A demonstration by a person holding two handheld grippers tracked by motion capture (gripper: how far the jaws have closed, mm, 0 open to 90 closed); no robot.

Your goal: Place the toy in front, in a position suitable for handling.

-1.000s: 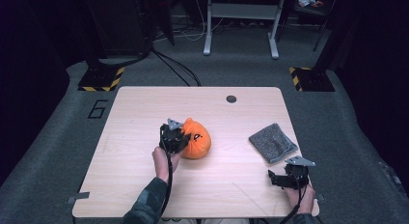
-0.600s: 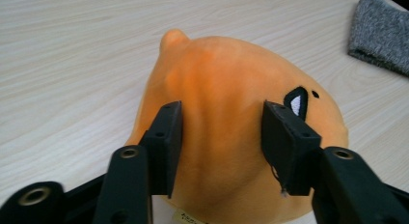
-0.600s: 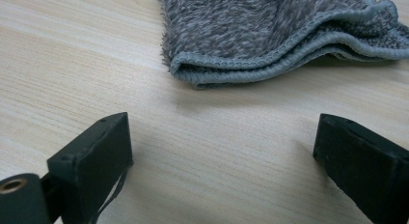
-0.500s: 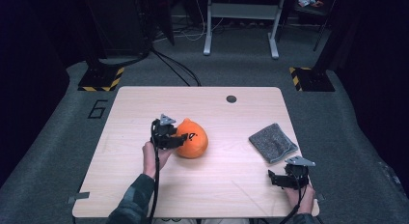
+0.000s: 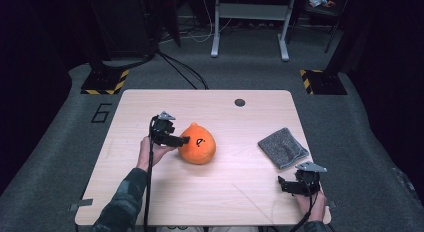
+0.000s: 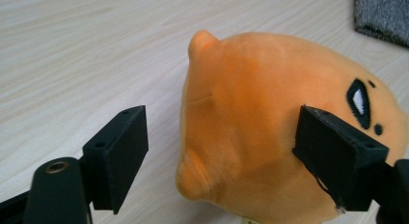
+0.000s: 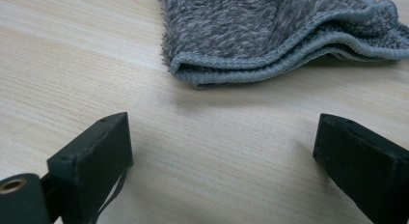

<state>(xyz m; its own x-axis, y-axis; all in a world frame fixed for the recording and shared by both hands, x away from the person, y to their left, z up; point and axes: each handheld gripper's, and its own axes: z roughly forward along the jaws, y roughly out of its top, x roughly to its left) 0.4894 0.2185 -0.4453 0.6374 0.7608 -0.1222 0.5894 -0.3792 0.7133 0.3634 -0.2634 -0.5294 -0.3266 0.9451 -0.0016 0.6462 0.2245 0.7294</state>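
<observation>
Left gripper, centre-left of the high view, jaws just opened wide around the orange plush toy; right gripper, lower right, jaws wide, empty, near the grey cloth

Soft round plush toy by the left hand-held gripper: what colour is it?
Orange, with a small black-and-white stitched mark; the round plush toy shows best in the left gripper view.

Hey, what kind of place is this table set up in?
Probably a lab or recording studio: the light wooden table stands on grey carpet, with black-and-yellow hazard-striped stand bases and loose cables behind it in a dark room.
</observation>
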